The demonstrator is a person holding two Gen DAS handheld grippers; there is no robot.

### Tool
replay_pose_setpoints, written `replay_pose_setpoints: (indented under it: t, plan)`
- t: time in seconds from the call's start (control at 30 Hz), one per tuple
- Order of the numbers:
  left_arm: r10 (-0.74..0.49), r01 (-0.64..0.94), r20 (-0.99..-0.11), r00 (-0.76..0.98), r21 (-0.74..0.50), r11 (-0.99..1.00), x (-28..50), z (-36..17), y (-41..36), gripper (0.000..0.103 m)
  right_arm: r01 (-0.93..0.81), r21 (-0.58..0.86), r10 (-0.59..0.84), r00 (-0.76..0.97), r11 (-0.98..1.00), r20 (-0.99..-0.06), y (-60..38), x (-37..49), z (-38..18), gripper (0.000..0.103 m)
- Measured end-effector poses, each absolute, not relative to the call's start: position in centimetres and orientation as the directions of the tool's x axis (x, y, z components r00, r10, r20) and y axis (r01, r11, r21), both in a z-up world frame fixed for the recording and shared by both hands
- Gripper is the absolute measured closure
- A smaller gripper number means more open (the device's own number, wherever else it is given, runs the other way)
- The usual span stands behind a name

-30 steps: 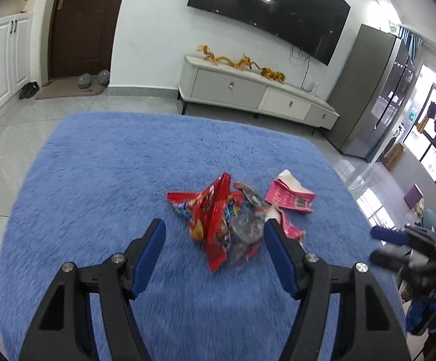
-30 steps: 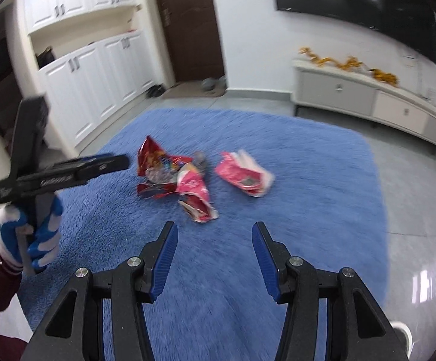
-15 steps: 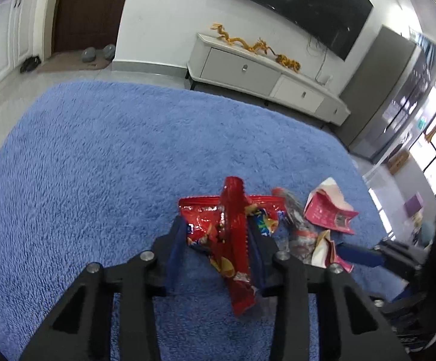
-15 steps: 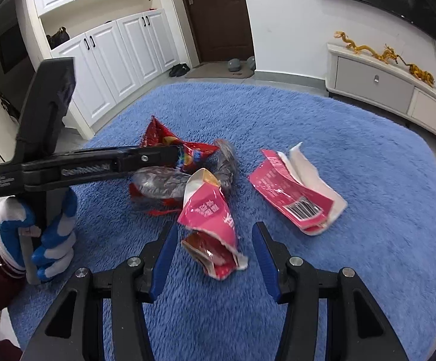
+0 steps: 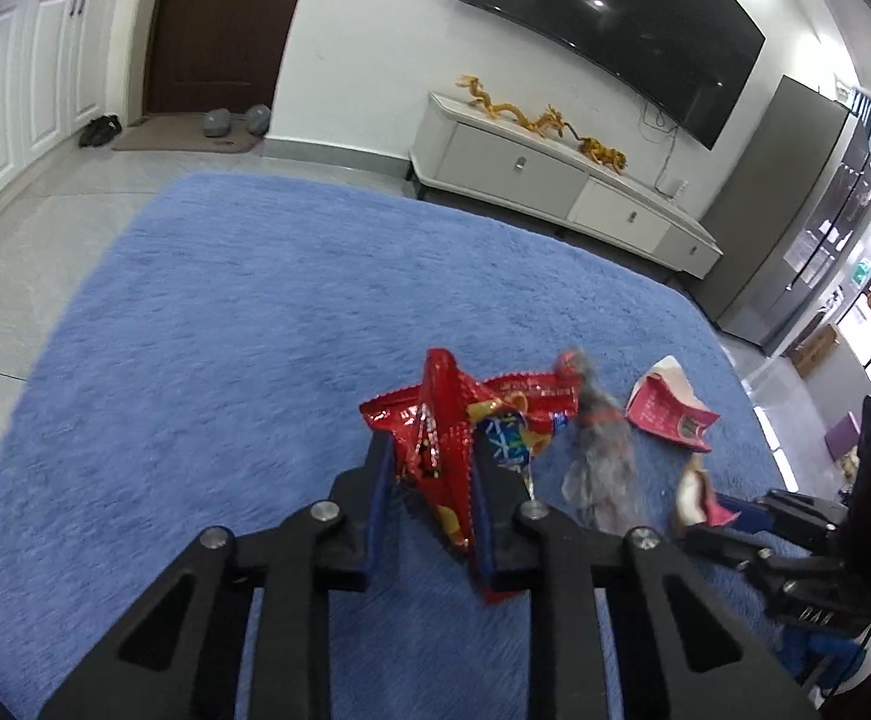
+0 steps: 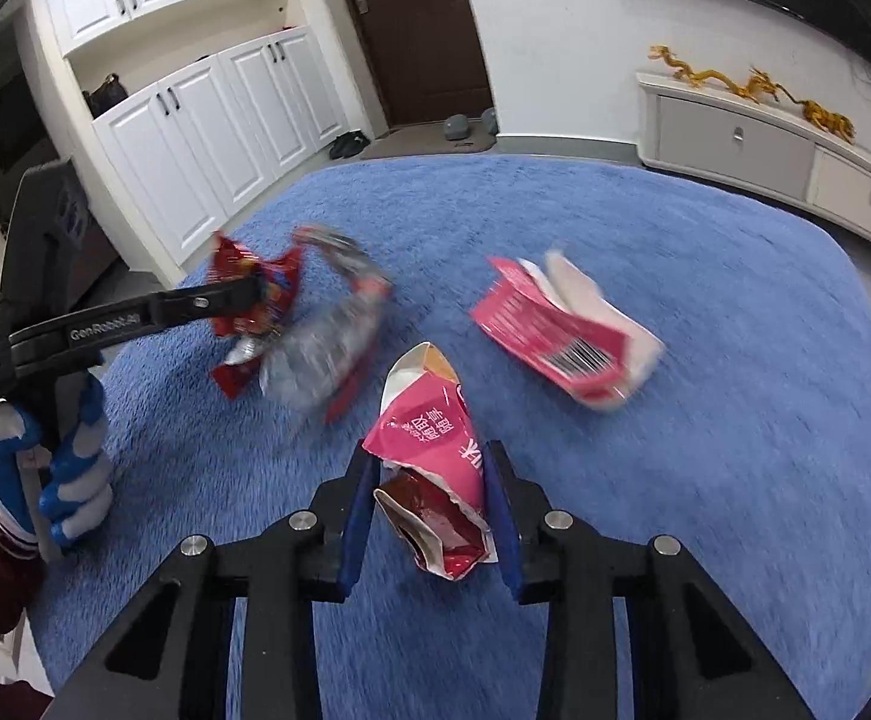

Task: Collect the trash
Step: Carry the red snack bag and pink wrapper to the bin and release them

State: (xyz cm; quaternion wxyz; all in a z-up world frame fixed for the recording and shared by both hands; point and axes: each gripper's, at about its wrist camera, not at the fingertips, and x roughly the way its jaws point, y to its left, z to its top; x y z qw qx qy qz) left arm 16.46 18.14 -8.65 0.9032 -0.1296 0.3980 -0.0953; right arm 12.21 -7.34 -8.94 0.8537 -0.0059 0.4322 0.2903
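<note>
My left gripper (image 5: 432,468) is shut on a red snack wrapper (image 5: 444,420) and holds it just above the blue rug (image 5: 225,330). A crumpled clear plastic bottle (image 5: 600,456) lies blurred beside it. My right gripper (image 6: 429,480) is shut on a pink torn packet (image 6: 432,438). A second pink carton piece (image 6: 561,330) lies flat on the rug further right. The left gripper (image 6: 243,300) with the red wrapper (image 6: 255,282) and the bottle (image 6: 327,342) show in the right wrist view at left.
The rug (image 6: 735,420) covers the tiled floor. A white TV cabinet (image 5: 555,180) stands along the far wall under a TV. White cupboards (image 6: 207,120) and a brown door (image 6: 411,30) stand beyond the rug. A grey fridge (image 5: 795,210) stands at right.
Both grippers dropped to the trash and closed: the left on the red wrapper, the right on the pink packet. The left has lifted its wrapper; the bottle has shifted.
</note>
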Motion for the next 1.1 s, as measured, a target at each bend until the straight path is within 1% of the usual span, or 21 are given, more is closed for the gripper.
replay_pose_setpoints:
  t: [0.1,0.2,0.33,0.5,0.7,0.83,0.93,1.1]
  plan:
    - [-0.252,0.053,-0.693,0.676,-0.295,0.954,14.9,-7.9,19.4,0.082,-0.472,0.244,0.478,0.477,0.847,-0.737,-9.2,10.9,-8.5,0.07]
    - [-0.214,0.042,-0.698,0.683,-0.254,0.966,12.8,-7.0,19.8,0.082,-0.442,0.249,0.468,0.505,0.862,-0.725,-11.3,9.2,-7.6,0.07]
    - [-0.185,0.047,-0.726,0.662,-0.206,0.978,9.7,-6.8,20.1,0.084,-0.417,0.246,0.457,0.545,0.875,-0.703,-13.5,6.5,-6.1,0.07]
    - [-0.195,0.078,-0.724,0.662,-0.192,0.978,5.6,-6.3,19.6,0.086,-0.4,0.233,0.444,0.595,0.887,-0.67,-15.8,3.2,-3.9,0.07]
    - [-0.227,0.095,-0.673,0.704,-0.227,0.969,1.5,-3.8,18.9,0.088,-0.374,0.24,0.438,0.65,0.896,-0.621,-17.8,-0.7,-2.1,0.07]
    - [-0.269,0.15,-0.639,0.721,-0.235,0.96,0.3,-1.5,17.0,0.089,-0.35,0.247,0.426,0.686,0.904,-0.59,-19.6,-2.8,-1.3,0.07]
    - [-0.312,0.22,-0.612,0.727,-0.223,0.95,-0.5,0.4,14.1,0.089,-0.318,0.257,0.408,0.717,0.913,-0.564,-21.5,-4.3,-0.8,0.07]
    - [-0.418,0.377,-0.587,0.693,-0.198,0.905,-0.3,2.9,6.2,0.089,-0.226,0.269,0.34,0.776,0.936,-0.532,-26.5,-6.5,-0.3,0.07]
